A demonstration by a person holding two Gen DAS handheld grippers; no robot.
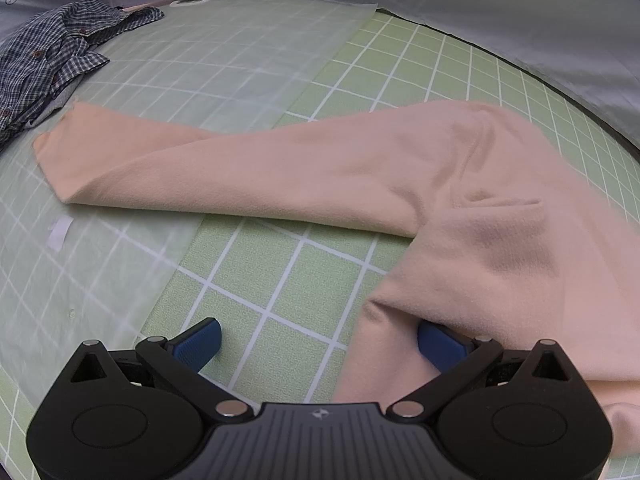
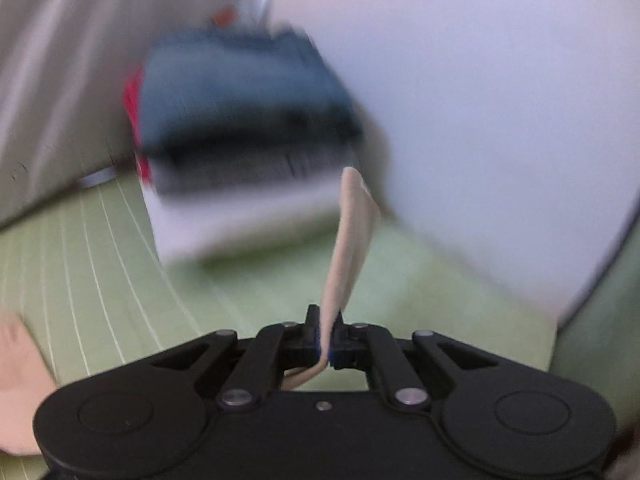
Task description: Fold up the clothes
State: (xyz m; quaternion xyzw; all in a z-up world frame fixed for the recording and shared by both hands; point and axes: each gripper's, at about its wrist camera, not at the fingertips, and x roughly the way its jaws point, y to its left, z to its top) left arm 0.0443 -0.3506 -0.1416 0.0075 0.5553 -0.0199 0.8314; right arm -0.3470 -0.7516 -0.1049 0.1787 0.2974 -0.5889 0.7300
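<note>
Peach garment (image 1: 360, 168) hiding left claw (image 1: 320, 340) fingertip

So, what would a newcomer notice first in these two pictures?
First the peach garment, spread across the green grid mat, in front of the open left hand-held gripper. Then the strip of peach cloth pinched in the right hand-held gripper, and the crumpled plaid shirt at far left.

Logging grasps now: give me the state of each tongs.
Left tongs: open, one blue pad under the peach fleece garment, gripping nothing.
Right tongs: closed on a strip of peach fabric.
</note>
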